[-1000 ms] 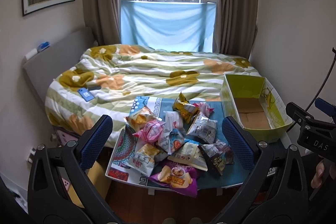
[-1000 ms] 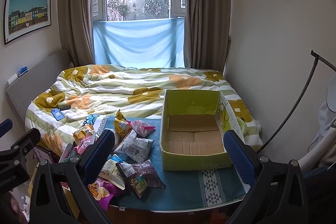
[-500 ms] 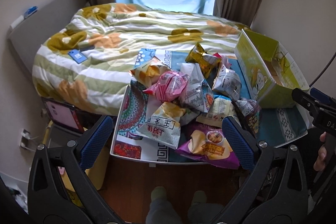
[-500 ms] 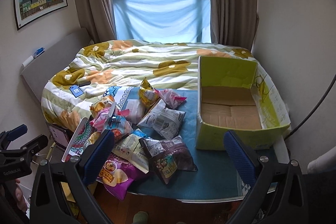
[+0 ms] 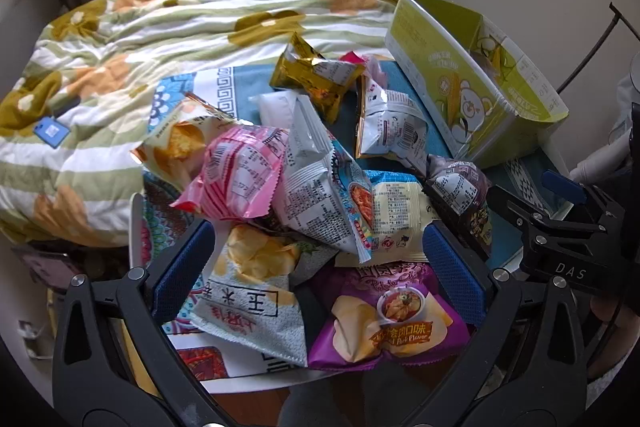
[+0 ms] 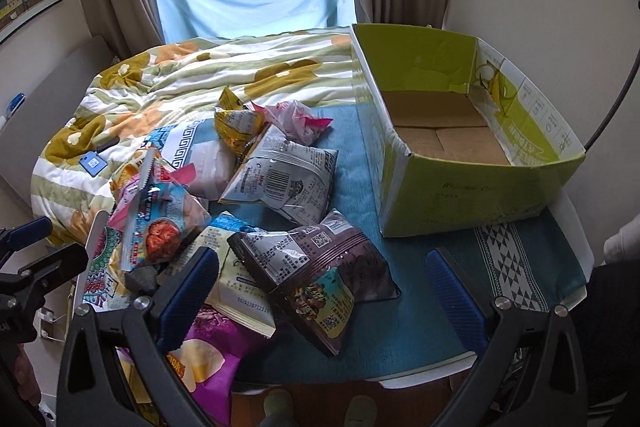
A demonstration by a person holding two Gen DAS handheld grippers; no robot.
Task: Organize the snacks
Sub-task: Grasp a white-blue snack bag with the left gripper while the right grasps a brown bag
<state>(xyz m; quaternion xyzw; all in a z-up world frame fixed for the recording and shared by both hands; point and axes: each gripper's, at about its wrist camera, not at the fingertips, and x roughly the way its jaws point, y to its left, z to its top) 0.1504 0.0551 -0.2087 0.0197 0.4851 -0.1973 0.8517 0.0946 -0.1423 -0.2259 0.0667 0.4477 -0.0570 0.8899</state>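
A heap of snack bags lies on a small table with a blue cloth [image 6: 352, 163]. In the left wrist view my left gripper [image 5: 320, 267] is open and empty, just above a purple chip bag [image 5: 384, 323] and a white and grey chip bag [image 5: 256, 307]; a pink bag [image 5: 236, 179] and a gold bag [image 5: 308, 75] lie beyond. In the right wrist view my right gripper [image 6: 320, 287] is open and empty over a dark brown nut bag [image 6: 316, 275]. An empty green cardboard box [image 6: 460, 131] stands to the right; it also shows in the left wrist view [image 5: 468, 83].
A bed with a flowered quilt [image 5: 160, 35] lies behind the table, a blue card [image 6: 93, 161] on it. A wall and a thin black stand [image 6: 616, 99] are to the right. The table's front edge [image 6: 420, 375] is close below my grippers.
Both grippers have moved forward and down toward the table. The snack heap and the box now look much larger. Both stay open.
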